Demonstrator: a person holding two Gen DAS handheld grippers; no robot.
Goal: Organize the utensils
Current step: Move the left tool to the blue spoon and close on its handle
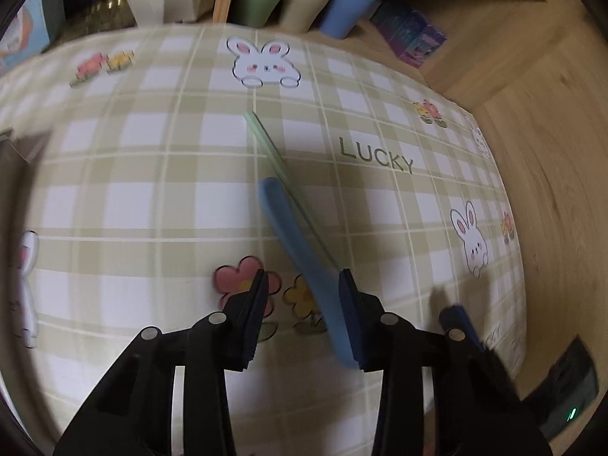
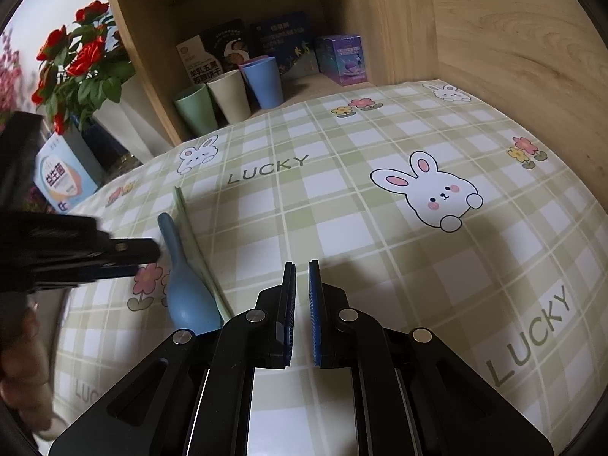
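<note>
A blue spoon (image 1: pixel 300 250) and a thin green utensil (image 1: pixel 273 155) lie side by side on the checked bunny tablecloth (image 1: pixel 152 174). My left gripper (image 1: pixel 302 277) is open, low over the spoon, whose bowl end runs under the right finger. In the right wrist view the blue spoon (image 2: pixel 184 277) and green utensil (image 2: pixel 197 250) lie left of my right gripper (image 2: pixel 303 264), which hangs above the cloth with its jaws a narrow gap apart and nothing between them. The left gripper (image 2: pixel 150 256) reaches in from the left beside the spoon. Green (image 2: pixel 195 110), beige (image 2: pixel 231 95) and blue (image 2: pixel 264 79) cups stand at the back.
The cups stand inside a wooden shelf unit (image 2: pixel 494 38) with boxes (image 2: pixel 340 59) behind them. A vase of red flowers (image 2: pixel 83 64) and a blue-white box (image 2: pixel 62 174) stand at the left. The tablecloth (image 2: pixel 418 266) covers the table.
</note>
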